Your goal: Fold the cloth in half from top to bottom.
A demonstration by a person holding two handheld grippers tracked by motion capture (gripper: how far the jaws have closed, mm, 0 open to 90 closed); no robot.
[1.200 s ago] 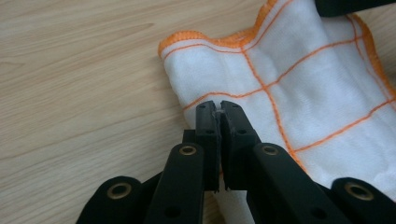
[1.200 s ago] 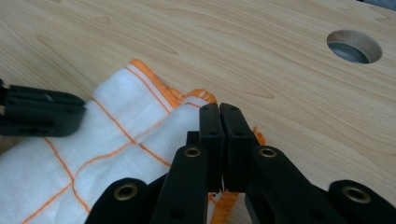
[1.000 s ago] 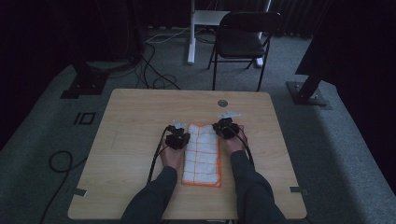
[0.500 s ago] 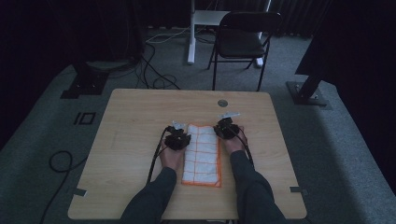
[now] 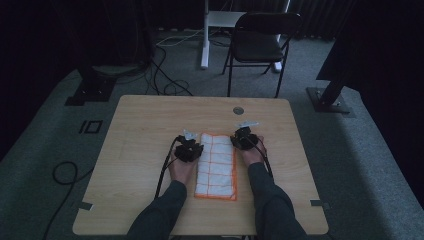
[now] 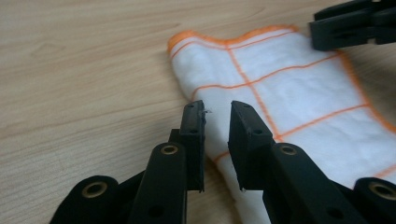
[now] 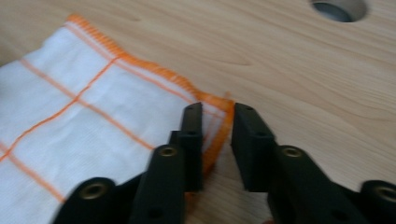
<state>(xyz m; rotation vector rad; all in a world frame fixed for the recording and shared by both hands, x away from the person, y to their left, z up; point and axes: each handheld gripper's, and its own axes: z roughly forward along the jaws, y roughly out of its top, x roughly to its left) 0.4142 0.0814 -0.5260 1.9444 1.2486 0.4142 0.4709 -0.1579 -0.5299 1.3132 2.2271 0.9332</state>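
Note:
A white cloth [image 5: 217, 165] with an orange grid and orange hem lies folded in a long strip on the middle of the wooden table [image 5: 140, 130]. My left gripper [image 5: 189, 147] is at its far left corner. In the left gripper view the jaws [image 6: 217, 109] stand open low over the cloth's [image 6: 280, 84] folded left edge. My right gripper [image 5: 244, 137] is at the far right corner. In the right gripper view the open jaws [image 7: 217, 112] straddle the cloth's [image 7: 93, 107] orange-hemmed corner. The right gripper's jaw tips [image 6: 355, 23] show across the cloth.
A round cable hole [image 5: 238, 110] sits in the table beyond the right gripper, and it appears as a cable hole [image 7: 338, 9] in the right gripper view. A black chair [image 5: 260, 45] stands behind the table. Cables lie on the floor at the left [image 5: 65, 175].

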